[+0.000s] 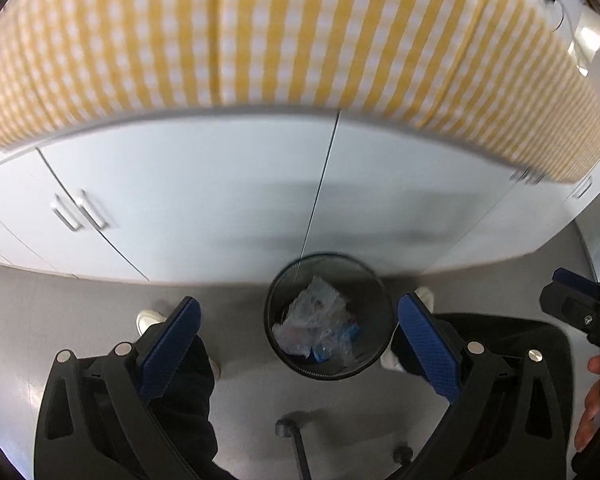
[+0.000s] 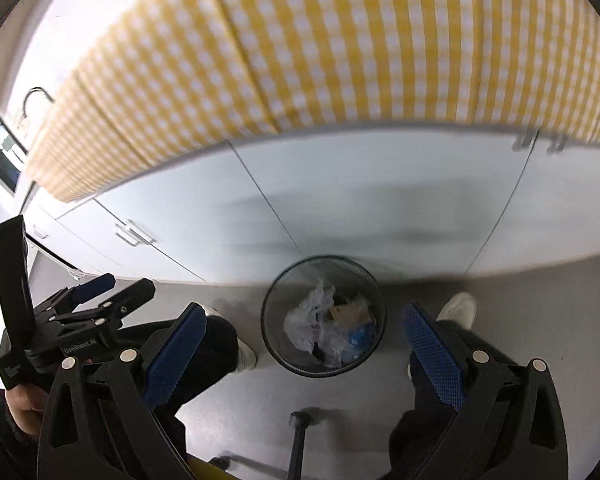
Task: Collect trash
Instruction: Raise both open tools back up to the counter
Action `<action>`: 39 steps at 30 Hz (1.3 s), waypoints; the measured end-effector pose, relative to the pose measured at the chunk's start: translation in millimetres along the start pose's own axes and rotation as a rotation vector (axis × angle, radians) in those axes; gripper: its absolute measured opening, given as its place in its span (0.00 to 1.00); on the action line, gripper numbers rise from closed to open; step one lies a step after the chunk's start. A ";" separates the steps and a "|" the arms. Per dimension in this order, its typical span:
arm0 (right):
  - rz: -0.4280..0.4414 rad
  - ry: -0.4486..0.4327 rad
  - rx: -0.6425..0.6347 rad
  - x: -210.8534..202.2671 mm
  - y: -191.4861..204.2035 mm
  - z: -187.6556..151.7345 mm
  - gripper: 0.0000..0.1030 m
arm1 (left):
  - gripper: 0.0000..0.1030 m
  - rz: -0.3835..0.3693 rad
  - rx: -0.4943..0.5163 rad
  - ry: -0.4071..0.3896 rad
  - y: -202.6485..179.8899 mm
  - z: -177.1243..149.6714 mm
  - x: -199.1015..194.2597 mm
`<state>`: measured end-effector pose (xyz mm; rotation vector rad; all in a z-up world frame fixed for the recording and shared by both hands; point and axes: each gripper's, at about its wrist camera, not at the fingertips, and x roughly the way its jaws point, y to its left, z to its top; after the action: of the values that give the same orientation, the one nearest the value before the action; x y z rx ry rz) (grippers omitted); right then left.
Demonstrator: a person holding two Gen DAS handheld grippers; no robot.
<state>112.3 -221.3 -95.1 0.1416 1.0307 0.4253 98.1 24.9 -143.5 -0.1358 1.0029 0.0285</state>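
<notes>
A black mesh waste bin (image 1: pixel 296 364) stands on the grey floor below, holding crumpled clear plastic (image 1: pixel 312 320) and blue scraps. It also shows in the right wrist view (image 2: pixel 276 350), with a plastic bag (image 2: pixel 308 320) and a brown cardboard piece (image 2: pixel 350 312) inside. My left gripper (image 1: pixel 298 320) is open and empty, high above the bin. My right gripper (image 2: pixel 304 326) is open and empty, also above the bin. The left gripper shows at the left of the right wrist view (image 2: pixel 100 296); the right gripper shows at the right edge of the left wrist view (image 1: pixel 580 300).
A counter with a yellow-and-white checked cloth (image 1: pixel 284 32) overhangs white cabinet doors (image 1: pixel 204 200). The person's white shoes (image 1: pixel 150 320) (image 2: pixel 458 308) and dark trousers flank the bin. A chair base with castor (image 1: pixel 288 428) sits on the floor near me.
</notes>
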 end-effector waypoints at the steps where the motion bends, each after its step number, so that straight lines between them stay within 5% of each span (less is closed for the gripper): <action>1: -0.001 -0.018 -0.007 -9.6 2.8 -0.5 0.97 | 0.96 0.001 -0.002 -0.017 -1.4 0.6 -7.4; 14: 0.015 -0.239 -0.102 -124.6 42.1 -11.1 0.96 | 0.96 -0.029 -0.003 -0.192 -9.7 -10.9 -121.2; 21: 0.006 -0.354 -0.138 -181.3 46.7 5.4 0.97 | 0.96 -0.001 0.012 -0.283 -14.6 22.2 -165.1; 30: 0.062 -0.406 -0.114 -197.5 14.3 85.2 0.97 | 0.96 0.041 -0.008 -0.293 -12.0 143.5 -157.2; 39: 0.060 -0.387 -0.089 -171.3 -27.3 179.4 0.97 | 0.96 0.129 0.038 -0.173 -27.0 296.8 -71.4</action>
<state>197.5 -300.9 125.6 0.1675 0.6269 0.4754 310.8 38.5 76.7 -0.0325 0.8372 0.1369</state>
